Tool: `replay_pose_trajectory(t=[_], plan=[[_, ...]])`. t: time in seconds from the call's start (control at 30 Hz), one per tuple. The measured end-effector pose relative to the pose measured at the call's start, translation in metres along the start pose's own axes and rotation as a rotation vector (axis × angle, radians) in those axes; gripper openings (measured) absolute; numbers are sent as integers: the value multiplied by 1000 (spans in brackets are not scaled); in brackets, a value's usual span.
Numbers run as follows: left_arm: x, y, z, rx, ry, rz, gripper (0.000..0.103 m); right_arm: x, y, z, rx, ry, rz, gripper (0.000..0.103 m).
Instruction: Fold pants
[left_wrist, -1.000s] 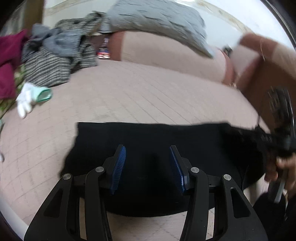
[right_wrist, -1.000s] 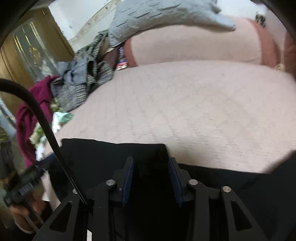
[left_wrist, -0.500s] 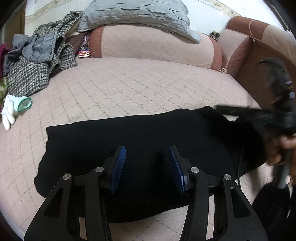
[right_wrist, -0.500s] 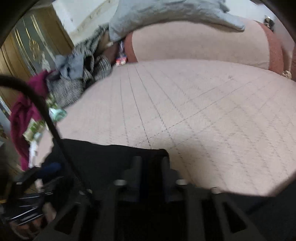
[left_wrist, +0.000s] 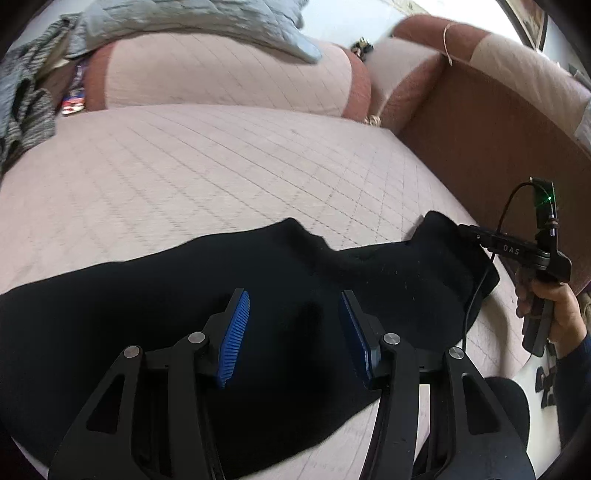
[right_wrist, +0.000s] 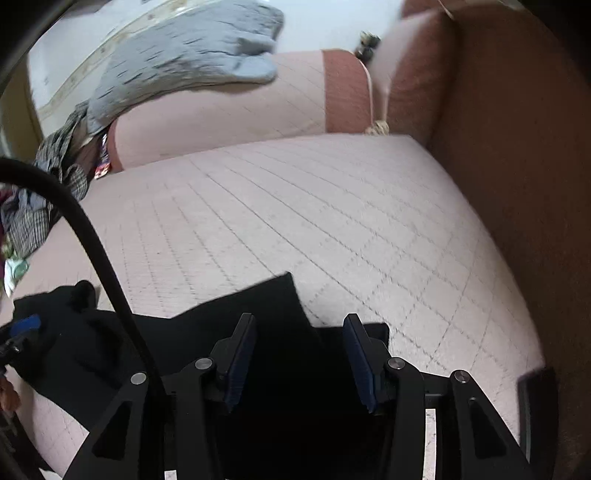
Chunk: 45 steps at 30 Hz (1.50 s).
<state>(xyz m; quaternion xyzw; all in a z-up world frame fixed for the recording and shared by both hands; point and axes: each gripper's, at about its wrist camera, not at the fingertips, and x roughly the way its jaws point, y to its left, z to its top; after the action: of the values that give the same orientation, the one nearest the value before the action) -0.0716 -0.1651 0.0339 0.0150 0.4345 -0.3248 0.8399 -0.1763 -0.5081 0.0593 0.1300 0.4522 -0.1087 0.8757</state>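
- Across the near edge of the quilted pink sofa seat (left_wrist: 229, 166) the black pants (left_wrist: 155, 332) are laid out as a long band, left to right; this flat spread is judged to suit a fold made lengthwise or end over end.
- At the right end of the band the cloth is bunched into a raised hump beside the right gripper (right_wrist: 299, 354); from the left wrist view that gripper's body is seen pressed against this hump, held by a hand (left_wrist: 554, 314); whether cloth is pinched cannot be told there.
- From the right wrist view its blue pads are seen parted, with black cloth lying beneath and between them; nothing is clamped, so far as can be judged.
- Over the middle of the pants the left gripper (left_wrist: 293, 332) is held with its jaws wide apart and nothing gripped; it is judged to be poised above the fabric.
- Only the right wrist view shows a pointed corner of cloth jutting far onto the seat; only the left wrist view shows the full span of the band.
- Farther off, a grey cushion (left_wrist: 192, 18) is propped on the backrest; a heap of clothes (right_wrist: 44, 206) lies at far left.
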Motion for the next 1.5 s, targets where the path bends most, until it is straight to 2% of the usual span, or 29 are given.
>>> replay_pose_trajectory(t=[0.07, 0.17, 0.27, 0.3, 0.4, 0.5, 0.57, 0.63, 0.7, 0.73, 0.83, 0.9, 0.93, 1.0, 1.03, 1.1, 1.17, 1.23, 1.3, 1.37, 1.43, 1.47, 1.5], plan=[[14, -4, 4, 8, 16, -8, 50, 9, -2, -2, 2, 17, 5, 46], [27, -10, 3, 39, 10, 19, 51, 20, 2, -1, -34, 28, 15, 45], [28, -12, 2, 60, -7, 25, 54, 22, 3, -2, -6, 6, 53, 9], [28, -11, 1, 58, -7, 24, 54, 18, 4, -2, -3, -3, 48, 6], [27, -7, 1, 31, -15, 9, 54, -19, 8, -8, -12, -93, 29, 6], [26, -8, 1, 21, -21, 9, 54, -50, -4, -18, 40, -159, -24, 2], [27, -10, 0, 32, -27, 24, 54, -52, -19, -26, 83, -144, -95, 2], [27, -13, -1, 47, -32, 36, 54, -33, -38, -39, 129, -63, -187, 2], [26, -13, -2, 55, -36, 38, 54, -17, -49, -49, 161, -14, -212, 2], [26, -12, -3, 52, -36, 34, 54, -15, -53, -53, 183, -11, -196, 2], [23, -10, -2, 37, -31, 23, 54, -38, -50, -50, 221, -86, -123, 4], [20, -8, 0, 27, -30, 19, 54, -55, -30, -42, 165, -149, -48, 10], [17, -8, 0, 24, -35, 20, 54, -59, -10, -35, 95, -158, 22, 14], [13, -5, 1, 16, -49, 34, 54, -56, 22, -28, -10, -144, 153, 44], [10, -3, 1, 8, -51, 42, 54, -51, 41, -25, -69, -137, 227, 44], [5, 1, 0, -2, -55, 48, 54, -31, 83, -16, -200, -82, 359, 44], [0, 6, 0, -3, -63, 81, 54, -10, 123, -9, -334, -20, 430, 44], [-7, 15, 0, -9, -78, 117, 54, 10, 149, -3, -417, 7, 430, 44], [-12, 26, 0, -36, -85, 137, 54, 25, 172, 1, -439, 35, 445, 44], [-15, 40, -1, -77, -86, 150, 54, 39, 183, 8, -420, 46, 501, 44], [-16, 52, -4, -116, -79, 166, 54, 46, 198, 6, -431, 58, 549, 19], [-17, 58, -5, -137, -75, 172, 54, 47, 208, -1, -462, 72, 523, 10], [-18, 64, -6, -157, -72, 173, 54, 48, 215, -2, -484, 75, 498, 9]])
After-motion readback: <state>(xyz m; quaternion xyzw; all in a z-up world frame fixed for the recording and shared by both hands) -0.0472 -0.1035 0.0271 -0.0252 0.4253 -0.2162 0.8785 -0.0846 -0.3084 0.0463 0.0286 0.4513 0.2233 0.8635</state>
